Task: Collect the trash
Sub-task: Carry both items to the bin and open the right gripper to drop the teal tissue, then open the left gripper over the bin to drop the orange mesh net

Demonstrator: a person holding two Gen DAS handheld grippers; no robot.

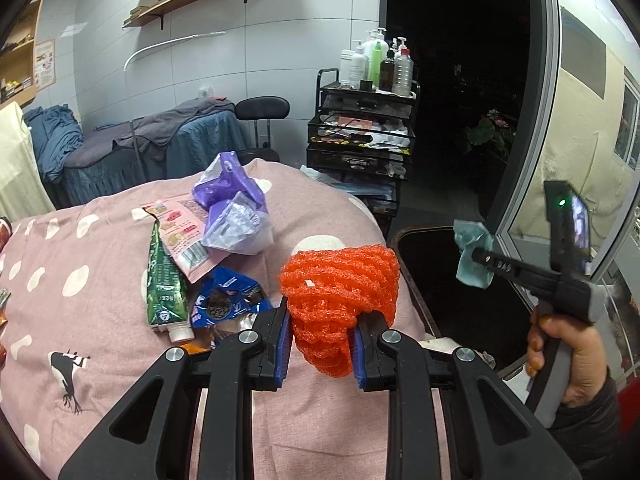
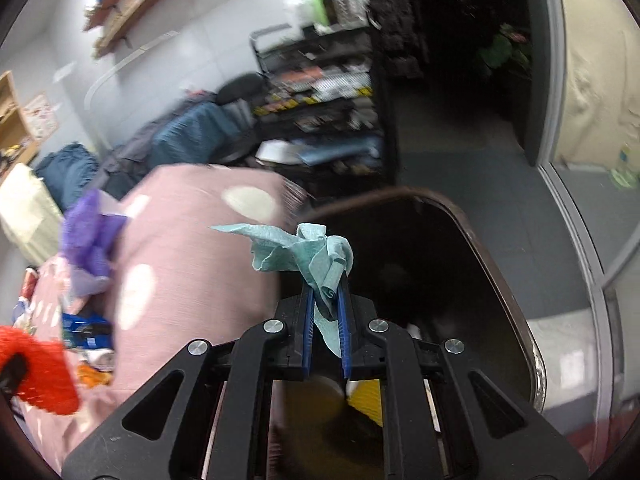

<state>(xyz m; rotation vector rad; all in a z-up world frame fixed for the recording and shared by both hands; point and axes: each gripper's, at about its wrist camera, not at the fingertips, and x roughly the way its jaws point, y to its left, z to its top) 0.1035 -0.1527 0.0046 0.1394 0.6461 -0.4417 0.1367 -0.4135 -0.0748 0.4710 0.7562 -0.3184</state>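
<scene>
one view only: green toothpaste tube (image 1: 165, 276)

Wrappers (image 1: 188, 264) lie on the bed (image 1: 80, 320), bin (image 2: 460, 280) right of it.

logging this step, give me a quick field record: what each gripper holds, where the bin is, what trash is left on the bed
left gripper: shut on orange foam net, above the pink bedspread
right gripper: shut on teal wipe, held over the bin
bin: dark, open, right of the bed
trash left on bed: purple bag, pink packet, green tube, blue cookie wrapper
</scene>
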